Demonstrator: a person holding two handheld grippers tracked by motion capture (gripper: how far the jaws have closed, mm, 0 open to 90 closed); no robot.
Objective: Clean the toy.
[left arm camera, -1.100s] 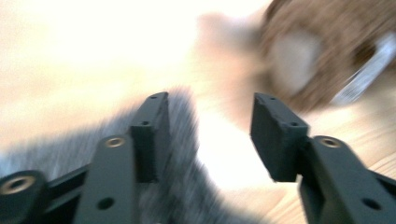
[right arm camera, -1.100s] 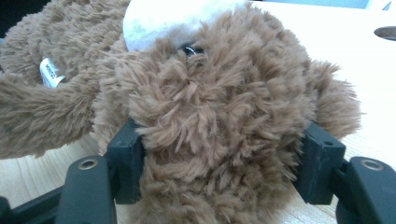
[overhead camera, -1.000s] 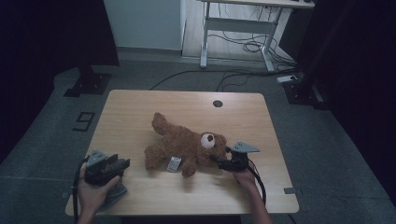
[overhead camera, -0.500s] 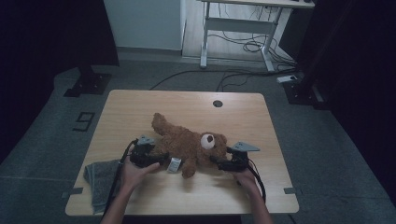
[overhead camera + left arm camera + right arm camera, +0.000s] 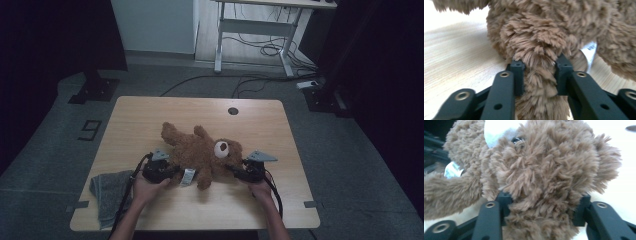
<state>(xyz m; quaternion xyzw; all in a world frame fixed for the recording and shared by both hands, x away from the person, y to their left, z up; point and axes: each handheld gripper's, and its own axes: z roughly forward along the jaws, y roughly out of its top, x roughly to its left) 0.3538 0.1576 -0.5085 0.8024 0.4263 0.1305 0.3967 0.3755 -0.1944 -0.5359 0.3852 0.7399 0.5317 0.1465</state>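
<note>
The high view looks forward and down over the pale wooden table (image 5: 150, 115) from the person's side, well back. Each gripper view sits low and very close, facing along its black jaws. All three share the brown plush teddy bear (image 5: 202, 152) with its white sewn label (image 5: 589, 51).

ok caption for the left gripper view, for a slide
Left claw pinching a limb of the brown teddy on the table.

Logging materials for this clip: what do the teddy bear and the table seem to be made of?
Teddy bear: brown plush, apparently synthetic; long shaggy tufts, white sewn-in label. Table: pale wood or wood-look laminate, matte; faint grain shows in the left gripper view.
</note>
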